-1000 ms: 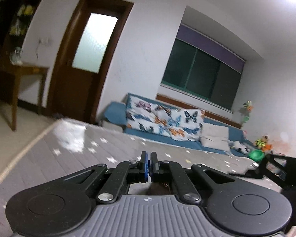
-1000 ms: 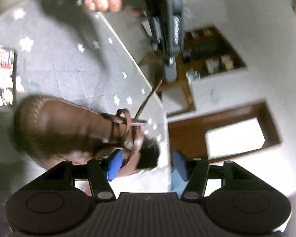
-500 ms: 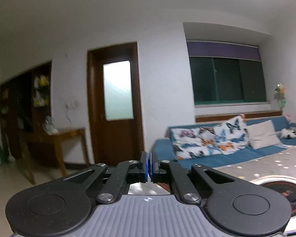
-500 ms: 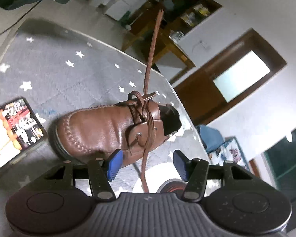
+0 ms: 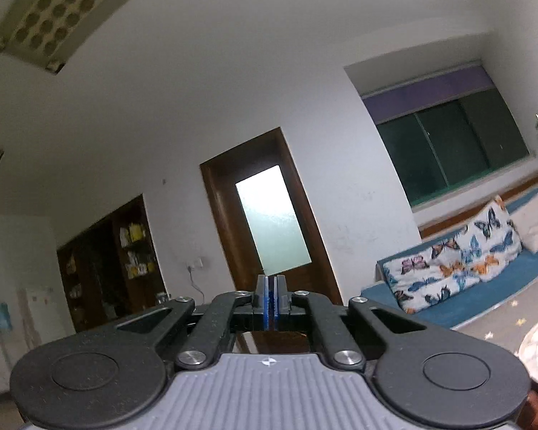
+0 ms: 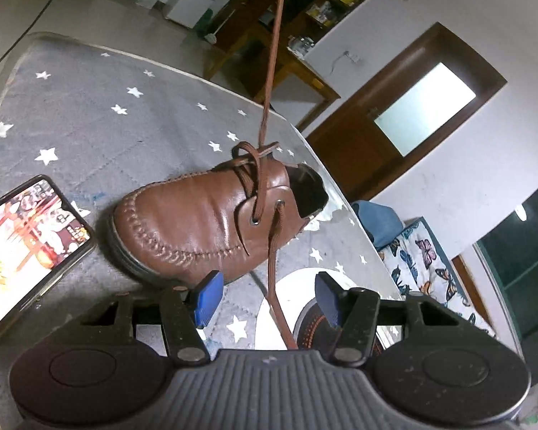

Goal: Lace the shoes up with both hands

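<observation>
Overhead, taut lace (image 6: 270,71) above brown shoe (image 6: 211,215), right gripper (image 6: 267,295) open, left gripper (image 5: 270,299) apparently pinching it

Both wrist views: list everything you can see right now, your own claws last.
Shoe: one, brown leather, on the starred mat.
Lace: one, brown; one end stretched up out of frame, the other trailing down between the right claw's fingers.
Mat: one, grey with white stars, under the shoe.
Phone: one, screen lit, on the mat left of the shoe's toe.
Door: one, dark brown with a frosted pane, back wall.
Sofa: one, blue with butterfly cushions, under the window.
Window: one, dark, right wall.
Shelf unit: one, dark wood, left of the door.
Left claw: shut, aimed at the door.
Right claw: open, near the shoe.
</observation>
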A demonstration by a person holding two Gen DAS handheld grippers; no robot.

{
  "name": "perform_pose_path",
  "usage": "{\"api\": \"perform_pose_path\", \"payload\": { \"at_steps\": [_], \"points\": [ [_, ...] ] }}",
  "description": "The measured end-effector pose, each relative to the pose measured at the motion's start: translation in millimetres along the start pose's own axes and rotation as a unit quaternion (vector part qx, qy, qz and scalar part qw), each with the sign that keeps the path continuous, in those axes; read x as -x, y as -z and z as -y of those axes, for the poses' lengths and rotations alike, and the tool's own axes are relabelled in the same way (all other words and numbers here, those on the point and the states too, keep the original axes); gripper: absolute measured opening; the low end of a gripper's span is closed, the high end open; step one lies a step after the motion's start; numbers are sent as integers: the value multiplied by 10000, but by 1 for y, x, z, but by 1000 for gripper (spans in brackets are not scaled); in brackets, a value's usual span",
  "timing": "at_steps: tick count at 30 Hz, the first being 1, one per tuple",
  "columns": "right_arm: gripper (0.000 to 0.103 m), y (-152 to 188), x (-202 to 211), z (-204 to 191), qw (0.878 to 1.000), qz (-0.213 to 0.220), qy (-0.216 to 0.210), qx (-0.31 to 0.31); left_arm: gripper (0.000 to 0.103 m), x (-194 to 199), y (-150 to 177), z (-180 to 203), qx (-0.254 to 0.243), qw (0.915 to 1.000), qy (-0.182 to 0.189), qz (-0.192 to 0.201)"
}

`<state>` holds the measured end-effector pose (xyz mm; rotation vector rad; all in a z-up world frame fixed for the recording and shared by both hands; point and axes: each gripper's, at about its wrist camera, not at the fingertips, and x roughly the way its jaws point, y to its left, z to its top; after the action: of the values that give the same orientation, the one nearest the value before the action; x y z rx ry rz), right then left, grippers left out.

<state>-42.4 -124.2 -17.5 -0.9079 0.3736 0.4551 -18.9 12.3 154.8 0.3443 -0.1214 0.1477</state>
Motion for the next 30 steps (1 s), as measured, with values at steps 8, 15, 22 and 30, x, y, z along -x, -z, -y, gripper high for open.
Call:
{"api": "perform_pose_path", "payload": {
  "at_steps": [8, 15, 22, 30],
  "points": [
    [26, -4, -27, 15, 9999, 48, 4, -160, 3, -2, 7, 4, 34, 9999, 22, -115],
    [20, -14, -51, 23, 9996, 176, -235, -19, 3, -13, 13, 0, 22, 9997, -11, -235],
    [2, -10, -60, 29, 9981, 142, -606, 30, 3, -24, 21, -3, -26, 9993, -58, -355],
    [0, 8, -52, 47, 9985, -75, 352, -405, 4, -30, 33, -10, -7, 9982, -184, -566]
  ]
}}
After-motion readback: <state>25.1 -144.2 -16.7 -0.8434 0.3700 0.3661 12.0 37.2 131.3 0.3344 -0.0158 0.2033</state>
